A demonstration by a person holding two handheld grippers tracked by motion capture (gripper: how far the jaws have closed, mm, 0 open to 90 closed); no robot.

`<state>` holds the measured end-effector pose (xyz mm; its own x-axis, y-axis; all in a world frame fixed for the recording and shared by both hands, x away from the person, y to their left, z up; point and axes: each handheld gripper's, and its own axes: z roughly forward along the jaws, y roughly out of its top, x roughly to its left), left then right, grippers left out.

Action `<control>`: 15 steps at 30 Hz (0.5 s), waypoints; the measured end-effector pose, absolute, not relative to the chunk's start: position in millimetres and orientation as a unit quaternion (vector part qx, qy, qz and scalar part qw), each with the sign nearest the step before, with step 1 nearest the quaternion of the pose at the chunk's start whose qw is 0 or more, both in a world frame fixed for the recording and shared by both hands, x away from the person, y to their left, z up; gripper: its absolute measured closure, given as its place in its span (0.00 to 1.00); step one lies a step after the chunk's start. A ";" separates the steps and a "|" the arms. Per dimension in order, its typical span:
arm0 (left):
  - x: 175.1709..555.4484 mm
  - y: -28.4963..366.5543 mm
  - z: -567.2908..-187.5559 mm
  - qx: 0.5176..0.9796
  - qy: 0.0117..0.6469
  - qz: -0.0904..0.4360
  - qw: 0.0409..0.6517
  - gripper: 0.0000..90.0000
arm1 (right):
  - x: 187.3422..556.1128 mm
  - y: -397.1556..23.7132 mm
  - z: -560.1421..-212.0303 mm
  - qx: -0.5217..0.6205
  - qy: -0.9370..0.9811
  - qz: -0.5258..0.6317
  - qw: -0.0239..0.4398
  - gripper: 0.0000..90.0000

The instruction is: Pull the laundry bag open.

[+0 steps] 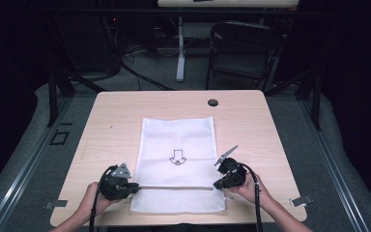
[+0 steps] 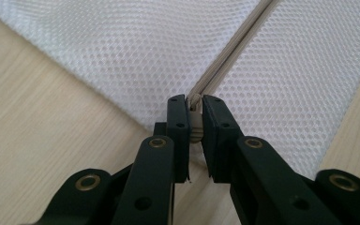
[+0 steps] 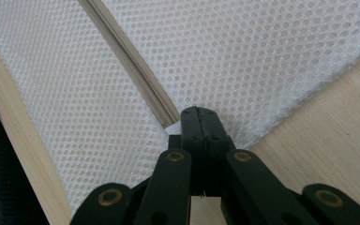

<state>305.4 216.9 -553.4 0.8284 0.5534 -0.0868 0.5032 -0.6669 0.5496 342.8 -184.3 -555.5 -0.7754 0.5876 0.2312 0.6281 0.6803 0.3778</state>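
White mesh bag (image 1: 178,162), lying flat on the wooden table (image 1: 111,116), a black arrow mark at its middle, its zipper (image 1: 174,188) running across near the edge closest to us. Our left gripper (image 1: 131,186) sits at the zipper's left end; in the left gripper view its jaws pinch a pale tab (image 2: 195,123), apparently the zipper pull. Our right gripper (image 1: 217,184) sits at the zipper's right end, jaws fully closed on the bag's edge there. A dark round cap (image 1: 213,102) sits near the table's far edge.
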 end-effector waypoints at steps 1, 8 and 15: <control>304.8 219.0 -553.2 0.911 0.293 0.045 0.286 0.91 | 342.8 -184.3 -555.4 -0.332 -0.915 -0.223 0.046 1.00; 305.1 233.1 -557.5 0.904 0.314 0.045 0.286 0.91 | 342.9 -184.5 -555.8 -0.334 -0.914 -0.225 0.046 1.00; 307.0 234.1 -556.2 0.893 0.335 0.031 0.298 0.78 | 341.6 -182.7 -554.3 -0.320 -0.921 -0.218 0.037 1.00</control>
